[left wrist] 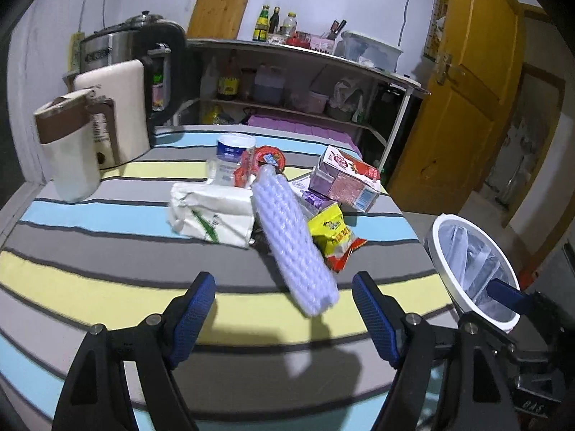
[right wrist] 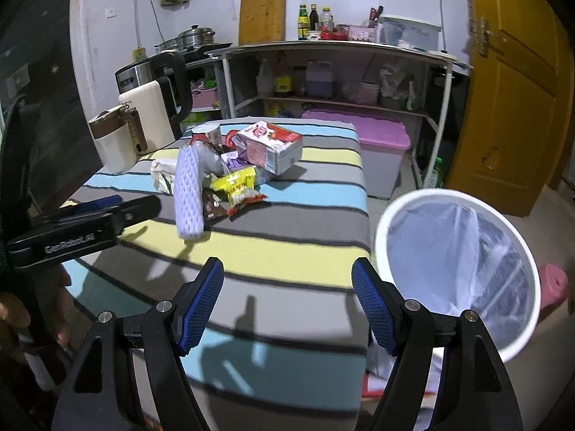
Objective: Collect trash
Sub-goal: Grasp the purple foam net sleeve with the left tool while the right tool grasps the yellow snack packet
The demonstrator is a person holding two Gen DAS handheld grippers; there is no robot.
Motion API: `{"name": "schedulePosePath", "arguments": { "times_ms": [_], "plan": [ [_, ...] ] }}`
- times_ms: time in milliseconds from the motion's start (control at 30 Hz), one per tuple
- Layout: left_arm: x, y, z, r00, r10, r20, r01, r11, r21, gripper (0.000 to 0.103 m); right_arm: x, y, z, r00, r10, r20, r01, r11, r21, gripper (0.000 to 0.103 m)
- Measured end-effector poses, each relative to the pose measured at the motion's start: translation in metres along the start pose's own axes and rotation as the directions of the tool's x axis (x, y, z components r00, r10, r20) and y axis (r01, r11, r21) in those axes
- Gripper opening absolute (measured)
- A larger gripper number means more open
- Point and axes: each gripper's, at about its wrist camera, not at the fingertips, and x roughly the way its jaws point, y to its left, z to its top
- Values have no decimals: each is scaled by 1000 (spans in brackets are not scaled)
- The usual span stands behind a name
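Note:
A pile of trash lies on the striped table (left wrist: 107, 280): a white foam net sleeve (left wrist: 294, 240) (right wrist: 188, 194), a white tissue pack (left wrist: 212, 212), a yellow snack wrapper (left wrist: 332, 231) (right wrist: 237, 185), a pink carton (left wrist: 345, 179) (right wrist: 269, 145) and a plastic bottle (left wrist: 231, 154). My left gripper (left wrist: 284, 318) is open and empty, just short of the foam sleeve's near end. My right gripper (right wrist: 287, 305) is open and empty over the table's near edge. A white bin with a clear liner (right wrist: 456, 269) (left wrist: 474, 269) stands right of the table.
A white and brown kettle (left wrist: 70, 147) and a cream appliance (left wrist: 118, 107) stand at the table's far left. A shelf unit (right wrist: 330, 82) with bottles and a pink-lidded box (right wrist: 381, 143) are behind. A yellow door (right wrist: 510, 89) is at right.

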Motion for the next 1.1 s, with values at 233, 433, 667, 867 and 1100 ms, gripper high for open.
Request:
{"name": "schedulePosePath", "arguments": {
  "times_ms": [233, 433, 667, 867, 1100],
  "plan": [
    [35, -5, 11, 999, -31, -43, 31, 1000, 0, 57, 25, -1, 20, 1000, 16, -21, -17, 1000, -16, 74],
    [57, -7, 11, 997, -30, -77, 31, 999, 9, 38, 46, 0, 33, 999, 35, -39, -37, 999, -29, 73],
    [50, 3, 11, 998, -33, -52, 33, 999, -6, 27, 74, 2, 47, 994, 74, -77, -77, 996, -41, 68],
    [36, 16, 11, 999, -29, -25, 28, 999, -24, 26, 94, 12, 57, 987, 119, -104, -125, 991, -55, 68],
    [29, 23, 9, 999, -39, -18, 38, 999, -30, 25, 124, 24, 66, 978, 148, -147, -161, 984, -82, 68]
  ]
}}
